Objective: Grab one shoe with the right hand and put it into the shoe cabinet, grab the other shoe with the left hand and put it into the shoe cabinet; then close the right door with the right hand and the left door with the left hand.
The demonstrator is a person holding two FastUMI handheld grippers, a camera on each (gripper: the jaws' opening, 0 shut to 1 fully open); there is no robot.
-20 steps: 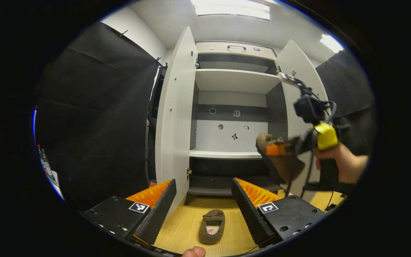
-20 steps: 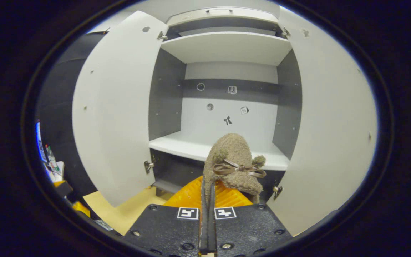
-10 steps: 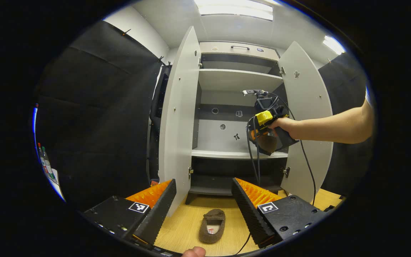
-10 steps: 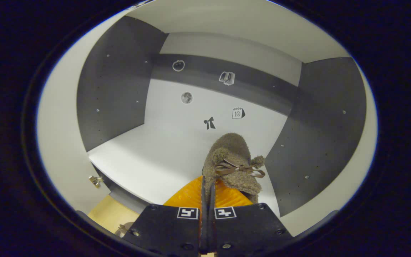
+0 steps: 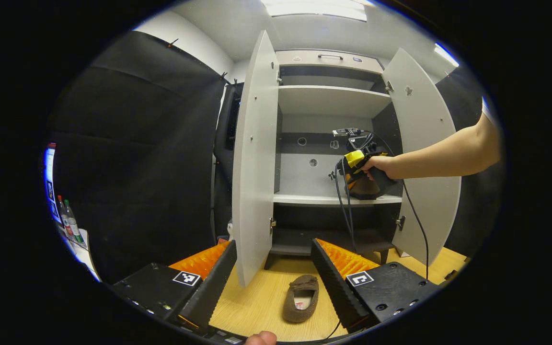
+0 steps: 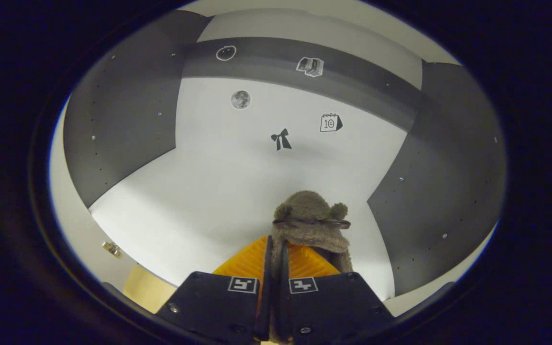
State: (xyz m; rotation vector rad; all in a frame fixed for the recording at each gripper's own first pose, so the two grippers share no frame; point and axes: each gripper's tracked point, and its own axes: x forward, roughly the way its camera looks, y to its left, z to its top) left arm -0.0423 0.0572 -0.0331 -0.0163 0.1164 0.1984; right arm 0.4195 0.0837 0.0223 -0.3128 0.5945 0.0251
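Observation:
A brown fuzzy slipper (image 6: 312, 225) with a ribbon bow is pinched by its rim in my right gripper (image 6: 275, 249), which is shut on it just above the white middle shelf (image 6: 199, 206). In the left gripper view that right gripper (image 5: 363, 178) reaches into the open shoe cabinet (image 5: 333, 100), held by a hand, with the slipper low over the shelf (image 5: 304, 198). The other brown slipper (image 5: 301, 298) lies on the wooden floor (image 5: 257, 306) before the cabinet, between the fingers of my open left gripper (image 5: 276, 268), well below them.
Both cabinet doors stand wide open, the left door (image 5: 256, 153) and the right door (image 5: 424, 158). A black cable (image 5: 343, 211) hangs from the right gripper. Bottles (image 5: 70, 223) stand at the far left by the black cloth wall. Dark side walls (image 6: 443, 182) flank the shelf.
My right gripper has carried its slipper deeper into the cabinet and lower toward the middle shelf. The left gripper view has shifted slightly; the floor slipper now appears a little to the right.

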